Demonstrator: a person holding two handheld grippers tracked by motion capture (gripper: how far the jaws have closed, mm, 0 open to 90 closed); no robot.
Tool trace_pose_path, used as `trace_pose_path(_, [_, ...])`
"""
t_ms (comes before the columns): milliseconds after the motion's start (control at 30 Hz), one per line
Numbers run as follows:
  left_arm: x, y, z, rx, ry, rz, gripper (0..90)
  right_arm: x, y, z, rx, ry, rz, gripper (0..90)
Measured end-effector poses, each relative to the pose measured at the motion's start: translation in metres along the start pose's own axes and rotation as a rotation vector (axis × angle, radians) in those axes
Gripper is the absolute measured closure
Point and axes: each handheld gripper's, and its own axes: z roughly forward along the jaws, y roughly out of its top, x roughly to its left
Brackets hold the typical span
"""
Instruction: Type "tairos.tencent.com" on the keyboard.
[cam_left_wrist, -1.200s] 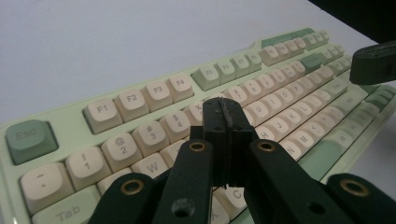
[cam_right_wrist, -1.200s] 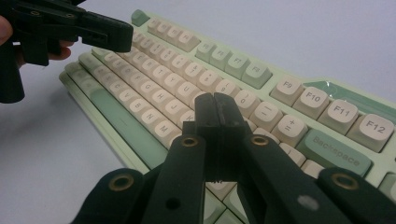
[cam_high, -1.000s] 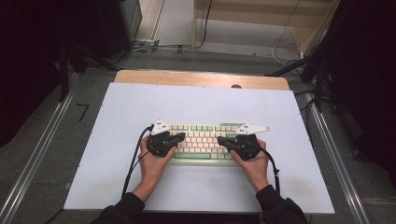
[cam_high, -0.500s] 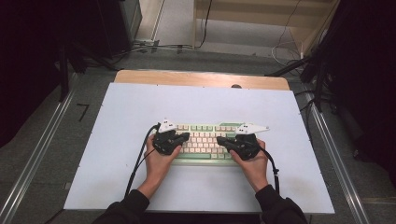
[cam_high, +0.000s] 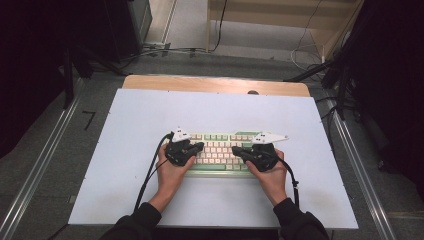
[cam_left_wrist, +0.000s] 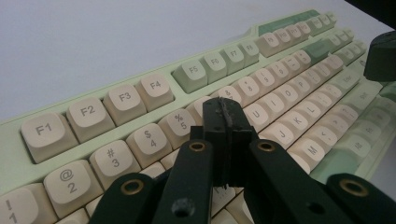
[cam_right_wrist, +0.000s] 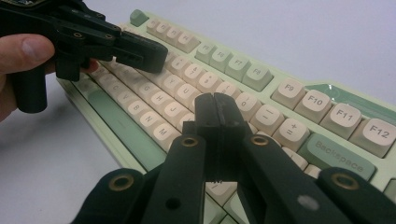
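One keyboard (cam_high: 220, 152), pale green case with cream keys, lying nearer the near edge of the white tabletop (cam_high: 140, 115), roughly midway between left and right edges. Two grippers, one per hand. Left gripper (cam_high: 199, 146) over the keyboard's left end, right gripper (cam_high: 236, 149) over the right half, tips pointing toward each other. Jaws pressed together on both, nothing clamped between them: seen closed tip to tip in the left gripper view (cam_left_wrist: 225, 112) and in the right gripper view (cam_right_wrist: 215, 108). Two grey three-cornered plates, two trailing cables. Can't tell whether either tip actually touches a key or just hovers above. Keyboard ends covered by hands in the high view; cut off at frame edges in both gripper views. Left hand and gripper (cam_right_wrist: 159, 53) also caught in the right gripper view, top left, partly cropped. Bottom key rows hidden behind black linkages. Key legends unreadable from above.
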Motion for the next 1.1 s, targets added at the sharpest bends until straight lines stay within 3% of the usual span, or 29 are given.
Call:
trace_pose_path(800, [0.0005, -0.0014, 0.0035, 0.028, 0.011, 0.003, 90.0, 0.0002, 0.0003, -0.0011, -0.006, -0.002, -0.002, 87.2])
trace_pose_path(1100, [0.0002, 0.0001, -0.0003, 0.002, 0.001, -0.008, 90.0, 0.0004, 0.0004, -0.0012, -0.007, -0.002, -0.004, 87.1])
